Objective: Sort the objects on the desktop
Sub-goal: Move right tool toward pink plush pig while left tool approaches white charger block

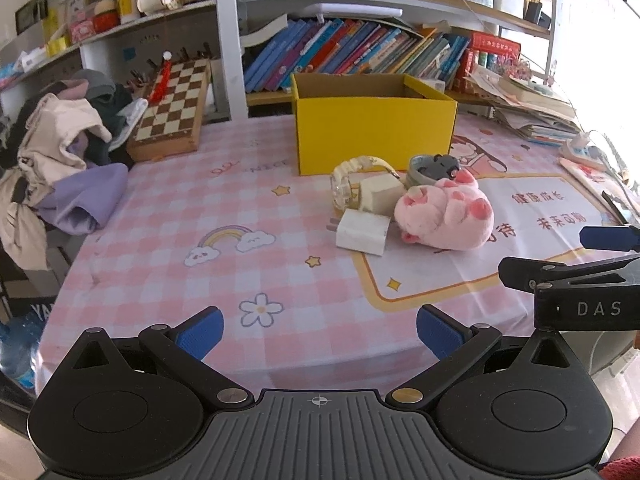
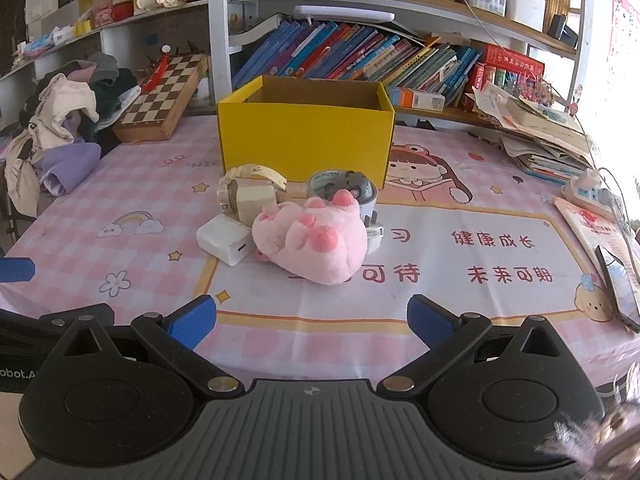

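A pink plush toy (image 1: pixel 446 216) (image 2: pixel 314 240) lies on the pink checked tablecloth in front of an open yellow box (image 1: pixel 372 132) (image 2: pixel 304 136). Beside it sit a white charger (image 1: pixel 362 232) (image 2: pixel 224 240), a cream block with a pale watch (image 1: pixel 352 184) (image 2: pixel 248 188) around it, and a grey tape roll (image 1: pixel 430 168) (image 2: pixel 346 186). Near the table's front edge, my left gripper (image 1: pixel 320 332) is open and holds nothing. My right gripper (image 2: pixel 312 320) is open too, a short way back from the plush, and it shows at the right edge of the left wrist view (image 1: pixel 560 276).
A chessboard (image 1: pixel 172 108) (image 2: pixel 164 96) and a heap of clothes (image 1: pixel 60 160) (image 2: pixel 68 120) lie at the left. Stacked papers (image 2: pixel 544 136), a power strip (image 2: pixel 592 192) and a phone (image 2: pixel 620 288) line the right side. Bookshelves (image 2: pixel 360 56) stand behind the box.
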A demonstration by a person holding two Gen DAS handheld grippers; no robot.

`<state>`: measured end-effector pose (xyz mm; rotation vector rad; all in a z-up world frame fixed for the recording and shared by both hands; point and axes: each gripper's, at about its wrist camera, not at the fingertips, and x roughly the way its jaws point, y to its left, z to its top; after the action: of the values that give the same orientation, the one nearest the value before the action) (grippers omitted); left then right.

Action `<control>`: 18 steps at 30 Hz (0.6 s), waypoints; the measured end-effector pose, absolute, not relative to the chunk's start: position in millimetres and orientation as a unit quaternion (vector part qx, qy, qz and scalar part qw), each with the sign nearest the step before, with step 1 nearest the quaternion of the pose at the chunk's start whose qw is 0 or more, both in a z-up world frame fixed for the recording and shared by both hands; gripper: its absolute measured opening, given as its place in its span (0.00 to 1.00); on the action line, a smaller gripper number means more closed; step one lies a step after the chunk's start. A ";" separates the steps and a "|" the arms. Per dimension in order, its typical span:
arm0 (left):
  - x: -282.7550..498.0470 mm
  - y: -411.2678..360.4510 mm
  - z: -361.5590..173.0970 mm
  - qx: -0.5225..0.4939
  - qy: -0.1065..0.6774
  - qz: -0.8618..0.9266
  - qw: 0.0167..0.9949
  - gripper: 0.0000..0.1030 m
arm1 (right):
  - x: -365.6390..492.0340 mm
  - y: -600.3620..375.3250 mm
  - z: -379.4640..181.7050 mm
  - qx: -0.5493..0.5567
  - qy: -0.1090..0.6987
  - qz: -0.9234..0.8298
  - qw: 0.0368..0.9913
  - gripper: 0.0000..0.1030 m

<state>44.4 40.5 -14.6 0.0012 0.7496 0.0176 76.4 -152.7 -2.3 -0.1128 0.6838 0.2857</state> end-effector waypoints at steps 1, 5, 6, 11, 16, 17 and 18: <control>46.2 40.9 -15.2 -0.003 0.368 0.006 0.930 1.00 | 78.4 -152.5 -2.8 -0.056 0.336 0.140 0.930 1.00; 52.7 41.0 -17.6 -0.011 0.372 -0.003 0.928 1.00 | 85.9 -151.8 -4.2 -0.058 0.338 0.141 0.928 0.99; 54.1 40.6 -17.7 -0.010 0.371 -0.002 0.928 1.00 | 87.8 -151.6 -4.4 -0.059 0.339 0.142 0.928 0.98; 62.7 40.9 -19.0 -0.012 0.372 -0.001 0.928 1.00 | 99.0 -150.1 -5.5 -0.062 0.343 0.144 0.926 0.98; 74.4 43.1 -21.3 -0.017 0.376 0.004 0.927 1.00 | 113.6 -147.3 -7.8 -0.067 0.350 0.149 0.923 0.98; 77.0 43.7 -21.8 -0.018 0.377 0.005 0.926 1.00 | 116.7 -146.8 -8.3 -0.068 0.351 0.150 0.922 0.98; 79.7 44.1 -22.5 -0.020 0.377 0.006 0.926 1.00 | 119.5 -146.5 -8.8 -0.069 0.352 0.152 0.921 0.98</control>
<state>79.7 44.1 -22.5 -0.0401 0.7739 0.0124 119.5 -146.5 -8.8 -0.1417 0.7229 0.3116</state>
